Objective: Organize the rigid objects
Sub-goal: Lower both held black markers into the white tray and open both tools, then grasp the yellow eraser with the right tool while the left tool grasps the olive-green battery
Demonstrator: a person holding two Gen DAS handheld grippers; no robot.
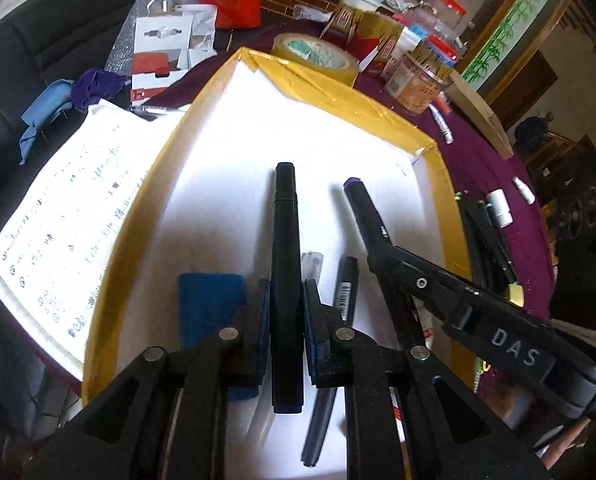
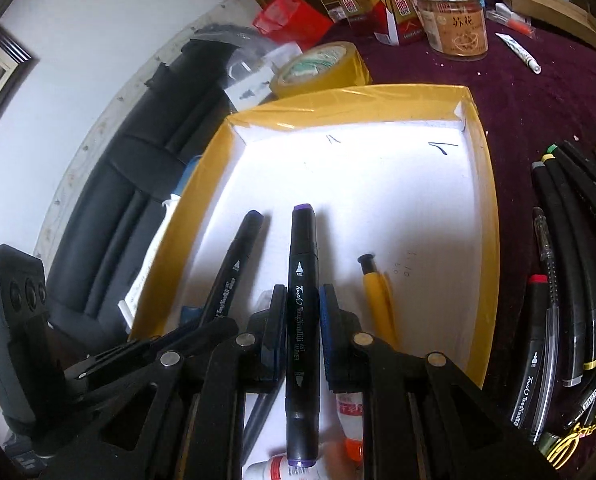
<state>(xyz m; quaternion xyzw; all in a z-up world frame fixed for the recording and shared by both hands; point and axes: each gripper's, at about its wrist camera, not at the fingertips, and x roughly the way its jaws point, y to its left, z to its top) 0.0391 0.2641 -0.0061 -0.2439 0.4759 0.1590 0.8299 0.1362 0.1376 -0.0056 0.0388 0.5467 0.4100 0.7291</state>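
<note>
1. Both pairs of fingers are clamped on markers: the left gripper (image 1: 285, 300) pinches a black marker with a dark blue end (image 1: 285, 264), which stands between the blue pads and points toward 12 o'clock in the left wrist view.
2. In the right wrist view the right gripper (image 2: 302, 320) is closed the same way on a black marker with a purple cap (image 2: 302, 312), its purple tip at 12 o'clock.
3. Both markers hang over the white floor of a yellow-rimmed tray (image 1: 438, 200); whether either touches it I cannot tell.
4. Under the left gripper, on the tray floor, lie a blue block (image 1: 211, 304) at 9 o'clock of the pads and a dark pen with a barcode label (image 1: 344, 296) at 3 o'clock.
5. In the right wrist view a yellow pen (image 2: 380, 304) lies in the tray at 2 o'clock of the right gripper, and a small white tube with red print (image 2: 348, 406) sits at 5 o'clock.
6. Outside the tray, at 3 o'clock, a heap of black markers (image 2: 570, 280) rests on the dark red cloth (image 2: 538, 100).
7. A roll of yellow tape (image 2: 322, 66) sits just beyond the tray's far rim, at 12 o'clock.
8. An open notebook (image 1: 57, 216) lies beside the tray at 9 o'clock in the left wrist view.
</note>
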